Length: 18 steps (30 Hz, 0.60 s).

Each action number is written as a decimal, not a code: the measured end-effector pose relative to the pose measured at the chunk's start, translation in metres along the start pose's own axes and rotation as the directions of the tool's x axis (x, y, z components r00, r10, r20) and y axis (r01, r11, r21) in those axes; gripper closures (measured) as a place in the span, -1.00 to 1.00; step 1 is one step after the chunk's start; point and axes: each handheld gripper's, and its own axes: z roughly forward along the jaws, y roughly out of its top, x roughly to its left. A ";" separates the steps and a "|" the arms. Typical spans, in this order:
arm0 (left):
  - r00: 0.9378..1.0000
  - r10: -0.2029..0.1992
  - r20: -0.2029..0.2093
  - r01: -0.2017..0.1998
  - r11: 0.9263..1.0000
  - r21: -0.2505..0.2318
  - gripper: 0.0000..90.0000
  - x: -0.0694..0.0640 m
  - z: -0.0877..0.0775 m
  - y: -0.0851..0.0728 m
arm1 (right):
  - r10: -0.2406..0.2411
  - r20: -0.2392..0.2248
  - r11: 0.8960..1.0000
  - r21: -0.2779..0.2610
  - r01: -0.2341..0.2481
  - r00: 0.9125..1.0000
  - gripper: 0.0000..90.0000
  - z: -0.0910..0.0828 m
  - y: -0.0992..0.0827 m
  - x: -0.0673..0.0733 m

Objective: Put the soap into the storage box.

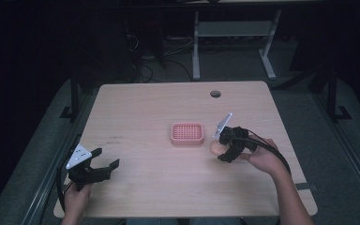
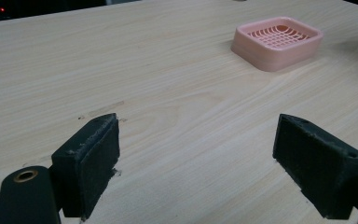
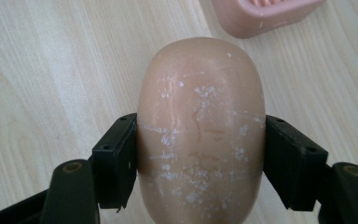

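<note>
Wood table, unlabelled soap in right gripper

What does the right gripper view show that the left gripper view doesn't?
The right gripper view shows a peach-coloured bar of soap squeezed between the right claw pads, its surface flecked with white scuffs. The left gripper view instead shows the left claw wide open with nothing between its pads, and the whole pink soap dish with its slotted grid, standing farther off. Both show the light wooden table and the soap dish, though the right gripper view catches just one corner of it.
</note>
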 end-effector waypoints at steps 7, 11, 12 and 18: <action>1.000 0.001 -0.002 -0.001 1.000 0.002 -0.68 0.001 0.000 0.000 | -0.010 0.002 1.000 -0.008 0.010 1.000 -0.29 -0.001 0.006 -0.003; 1.000 -0.001 -0.005 0.001 1.000 0.005 -0.68 0.001 0.000 0.000 | -0.020 -0.001 1.000 -0.015 0.020 1.000 -0.29 -0.002 0.012 -0.006; 1.000 -0.002 -0.005 0.002 1.000 0.005 -0.68 0.002 0.000 0.000 | -0.021 -0.003 1.000 -0.011 0.021 1.000 -0.29 -0.002 0.013 -0.006; 1.000 -0.009 -0.006 0.009 1.000 0.006 -0.68 0.001 0.001 0.000 | -0.029 -0.004 1.000 -0.012 0.029 1.000 -0.29 -0.002 0.019 -0.008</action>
